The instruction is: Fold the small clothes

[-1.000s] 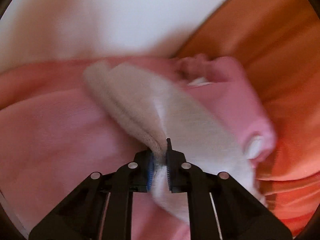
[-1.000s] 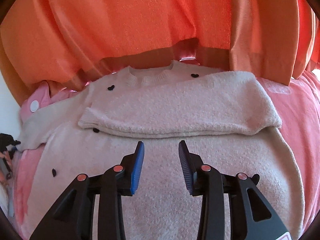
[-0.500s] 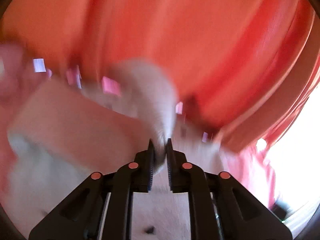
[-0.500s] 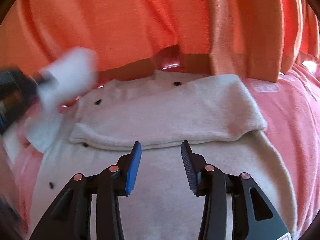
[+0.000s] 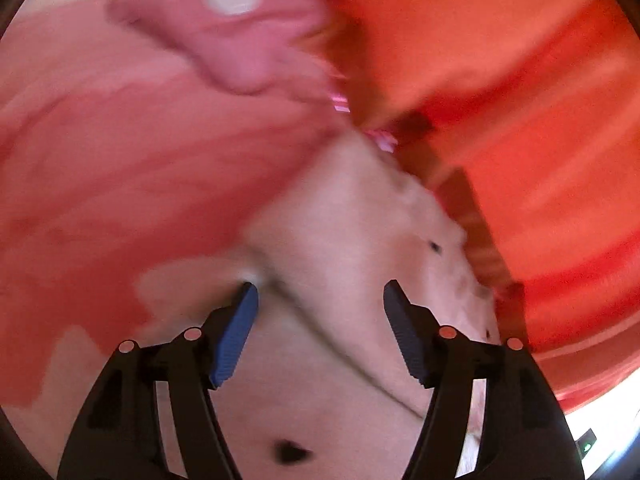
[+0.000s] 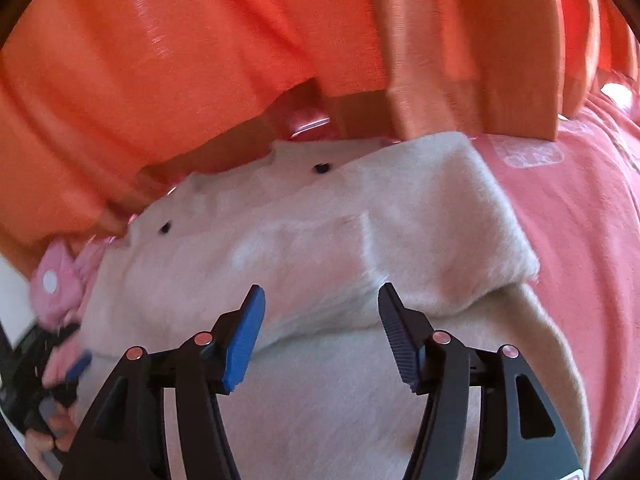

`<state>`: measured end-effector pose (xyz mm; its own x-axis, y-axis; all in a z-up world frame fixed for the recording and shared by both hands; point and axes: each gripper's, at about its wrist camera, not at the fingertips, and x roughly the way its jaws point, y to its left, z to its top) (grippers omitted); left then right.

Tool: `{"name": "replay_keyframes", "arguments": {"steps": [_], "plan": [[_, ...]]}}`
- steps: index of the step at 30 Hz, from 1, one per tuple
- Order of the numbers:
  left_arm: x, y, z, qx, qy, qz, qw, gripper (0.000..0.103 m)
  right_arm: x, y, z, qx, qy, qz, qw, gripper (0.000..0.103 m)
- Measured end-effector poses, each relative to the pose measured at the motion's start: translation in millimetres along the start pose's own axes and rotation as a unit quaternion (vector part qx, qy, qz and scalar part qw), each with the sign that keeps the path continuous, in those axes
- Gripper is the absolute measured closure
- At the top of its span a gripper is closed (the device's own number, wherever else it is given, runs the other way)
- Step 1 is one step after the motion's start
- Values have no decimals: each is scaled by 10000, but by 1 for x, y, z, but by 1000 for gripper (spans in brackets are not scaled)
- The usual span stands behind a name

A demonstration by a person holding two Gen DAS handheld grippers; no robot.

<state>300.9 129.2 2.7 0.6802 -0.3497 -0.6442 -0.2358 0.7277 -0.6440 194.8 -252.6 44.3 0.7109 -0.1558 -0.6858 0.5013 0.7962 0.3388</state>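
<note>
A cream knit sweater with small black heart marks lies flat on pink cloth, both sleeves folded across its chest. My right gripper hovers over the lower edge of the folded sleeves, its jaws opening, nothing pressed between them. In the blurred left wrist view the same sweater fills the lower middle, a sleeve's edge running diagonally under my left gripper. Its jaws are opening and hold nothing. The left gripper also shows at the right wrist view's left edge, held by a hand.
An orange curtain hangs just behind the sweater. Pink cloth covers the surface to the right and left. A pink garment with a white dot lies bunched at the far left.
My left gripper carried the sweater's left sleeve across the chest, let it go and opened. The sleeve now lies over the other one. My right gripper's jaws widened and it shifted slightly.
</note>
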Motion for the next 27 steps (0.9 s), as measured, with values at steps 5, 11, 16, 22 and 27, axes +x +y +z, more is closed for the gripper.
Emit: {"name": "replay_keyframes", "arguments": {"steps": [5,11,16,22,27], "plan": [[-9,12,-2,-229,28,-139,9996,41,16,-27,10,515,183,-22,9985,44],[8,2,3,-116,-13,-168,9998,50,33,-11,12,331,507,649,9961,92],[7,3,12,5,-121,-222,9997,82,-23,14,37,-117,-384,1282,9909,94],[21,-1,1,282,97,52,9995,91,0,-13,39,-443,-566,218,9972,94],[22,-15,-6,802,-14,446,9958,91,13,-34,39,136,-257,469,9985,94]]}}
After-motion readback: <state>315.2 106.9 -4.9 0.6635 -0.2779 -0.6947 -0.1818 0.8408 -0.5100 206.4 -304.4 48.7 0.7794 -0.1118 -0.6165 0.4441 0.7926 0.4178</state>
